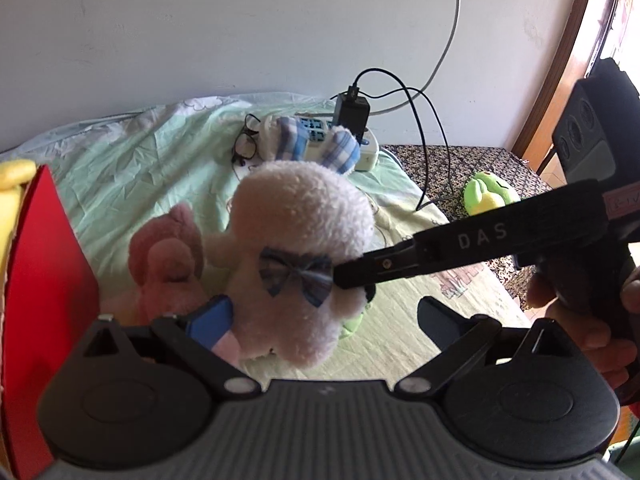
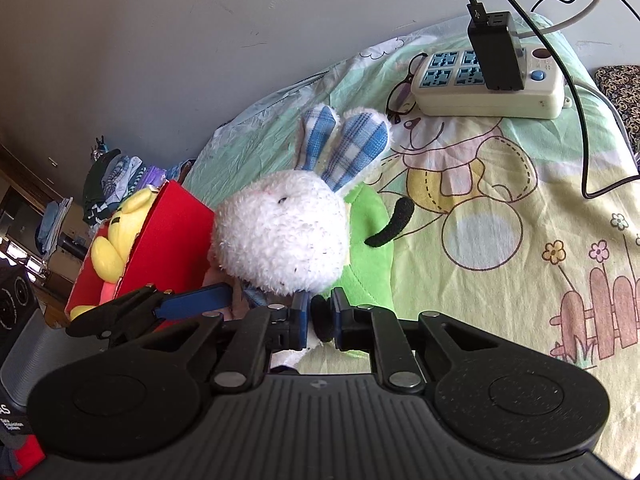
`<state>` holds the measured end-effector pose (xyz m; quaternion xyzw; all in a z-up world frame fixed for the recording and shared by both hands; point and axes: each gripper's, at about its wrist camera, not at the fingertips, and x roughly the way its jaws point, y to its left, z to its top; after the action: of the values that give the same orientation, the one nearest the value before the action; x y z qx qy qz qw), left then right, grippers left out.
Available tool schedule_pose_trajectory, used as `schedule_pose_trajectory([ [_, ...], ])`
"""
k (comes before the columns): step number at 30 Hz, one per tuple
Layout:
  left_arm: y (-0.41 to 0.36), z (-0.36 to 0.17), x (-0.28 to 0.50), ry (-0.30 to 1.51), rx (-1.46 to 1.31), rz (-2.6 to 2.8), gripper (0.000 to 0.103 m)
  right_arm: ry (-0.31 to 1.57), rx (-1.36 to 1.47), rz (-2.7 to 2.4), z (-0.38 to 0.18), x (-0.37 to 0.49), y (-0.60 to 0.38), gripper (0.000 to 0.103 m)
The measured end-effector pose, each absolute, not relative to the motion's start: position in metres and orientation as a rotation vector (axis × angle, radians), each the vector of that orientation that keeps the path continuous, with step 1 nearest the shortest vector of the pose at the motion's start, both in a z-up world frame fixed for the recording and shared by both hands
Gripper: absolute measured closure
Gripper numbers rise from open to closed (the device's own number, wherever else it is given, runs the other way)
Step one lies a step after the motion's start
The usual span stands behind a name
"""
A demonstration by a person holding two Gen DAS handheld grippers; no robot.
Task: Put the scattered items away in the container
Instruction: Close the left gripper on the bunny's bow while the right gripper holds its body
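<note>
**White bunny pinched on the right, box just to the left**

So the white plush rabbit [image 2: 280,236] with the blue plaid ears and little plaid bow is up off the bed sheet [image 2: 500,216], sitting right in front of both cameras. My right gripper [image 2: 320,318] has its fingers [image 2: 299,320] squeezed narrow around a dark bit at the bottom of the rabbit, so that one's got a hold. In the left wrist view I can see it coming in from the right, tip buried in the fluff next to the bow.

My left gripper [image 1: 324,320] has its fingers spread wide. The blue pad on one side is just beside the rabbit's lower body, the other side is well clear. Can't tell if the pad is actually touching.

The red box [image 2: 176,236] is right next to the rabbit, with a yellow plush [image 2: 120,232] already inside. A pink plush [image 1: 168,264] sits between box and rabbit, and a green plush [image 2: 368,248] lies on the sheet under the rabbit.

Further back on the bed: a power strip [image 2: 488,84] with a black charger [image 2: 496,52] plugged in, and glasses [image 2: 404,92] beside it.
</note>
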<state>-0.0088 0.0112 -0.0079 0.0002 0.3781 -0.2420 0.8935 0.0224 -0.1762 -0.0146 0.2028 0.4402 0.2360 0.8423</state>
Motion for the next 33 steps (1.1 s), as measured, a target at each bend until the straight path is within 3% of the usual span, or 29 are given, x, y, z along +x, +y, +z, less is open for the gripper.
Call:
schedule_pose_trajectory([
  [5, 0.016, -0.012, 0.013, 0.816, -0.031, -0.531, 0.012, 0.934, 0.463, 0.488, -0.019, 0.027, -0.184, 0.071],
  [11, 0.011, -0.016, 0.011, 0.848, -0.087, -0.574, 0.022, 0.879, 0.535, 0.51, -0.013, 0.022, -0.198, 0.069],
  [13, 0.011, -0.015, 0.009, 0.846, -0.09, -0.586, 0.022, 0.859, 0.534, 0.523, -0.01, 0.021, -0.197, 0.062],
  [18, 0.02, -0.012, 0.014, 0.833, -0.121, -0.552, 0.016, 0.823, 0.562, 0.548, -0.006, 0.026, -0.193, 0.056],
  [24, 0.025, -0.012, 0.023, 0.832, -0.19, -0.544, 0.017, 0.818, 0.523, 0.6, -0.002, 0.034, -0.173, 0.056],
  [26, 0.023, -0.016, 0.027, 0.847, -0.183, -0.537, 0.029, 0.812, 0.483, 0.598, 0.0, 0.037, -0.166, 0.055],
  [30, 0.018, -0.015, 0.028, 0.842, -0.15, -0.528, 0.03, 0.823, 0.468, 0.596, -0.004, 0.042, -0.161, 0.051],
  [33, 0.014, -0.015, 0.027, 0.836, -0.102, -0.51, 0.037, 0.834, 0.488, 0.592, -0.007, 0.042, -0.164, 0.058],
])
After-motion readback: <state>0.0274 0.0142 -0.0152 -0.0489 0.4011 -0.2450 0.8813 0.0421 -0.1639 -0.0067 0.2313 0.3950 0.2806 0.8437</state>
